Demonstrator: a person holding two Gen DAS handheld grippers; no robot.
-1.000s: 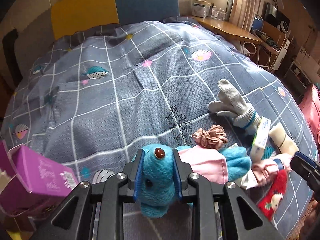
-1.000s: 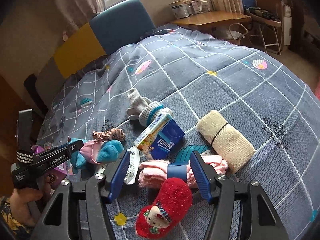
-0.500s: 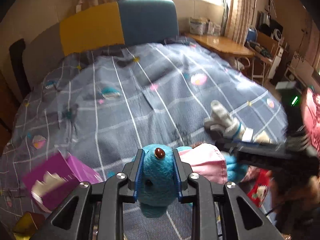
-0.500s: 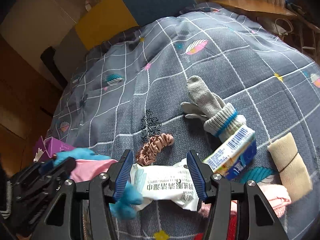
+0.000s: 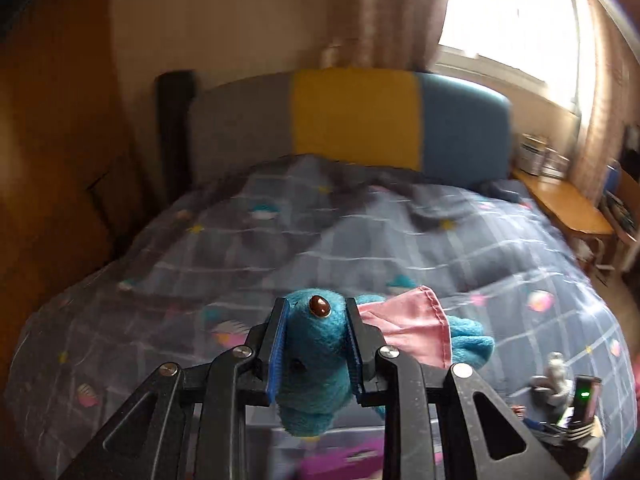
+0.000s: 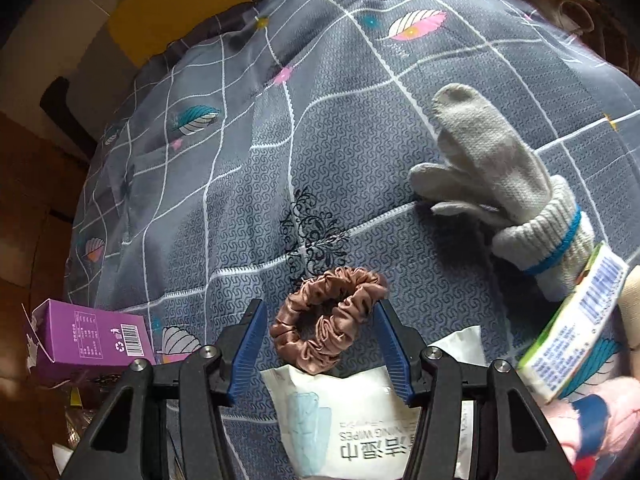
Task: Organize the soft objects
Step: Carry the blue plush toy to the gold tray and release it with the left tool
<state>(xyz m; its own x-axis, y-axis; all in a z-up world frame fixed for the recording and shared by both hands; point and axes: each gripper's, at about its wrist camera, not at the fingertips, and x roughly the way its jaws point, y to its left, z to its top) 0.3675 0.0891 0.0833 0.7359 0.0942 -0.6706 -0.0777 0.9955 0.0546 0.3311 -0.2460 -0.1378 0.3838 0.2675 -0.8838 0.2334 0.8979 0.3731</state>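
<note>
My left gripper [image 5: 316, 346] is shut on a blue plush toy [image 5: 316, 360] with a brown eye and a pink cloth piece [image 5: 412, 330]; the toy hangs lifted above the bed. My right gripper [image 6: 320, 344] is open, its blue pads either side of a brown satin scrunchie [image 6: 326, 316] that lies on the quilt, not pressed. A grey-white knitted glove [image 6: 504, 184] with a blue band lies to the right. A white wipes packet [image 6: 360, 420] lies under the right gripper.
The grey checked quilt [image 6: 280, 140] covers the bed, with a yellow and blue headboard [image 5: 356, 116] behind. A purple box [image 6: 88, 336] sits at the left edge. A tissue pack [image 6: 576, 328] and pink soft things [image 6: 600, 420] lie at the right. A wooden desk [image 5: 568, 208] stands by the window.
The left gripper has risen and swung left with the blue toy, now facing the headboard. The right gripper moved from the red sock and pink items over to the scrunchie.
</note>
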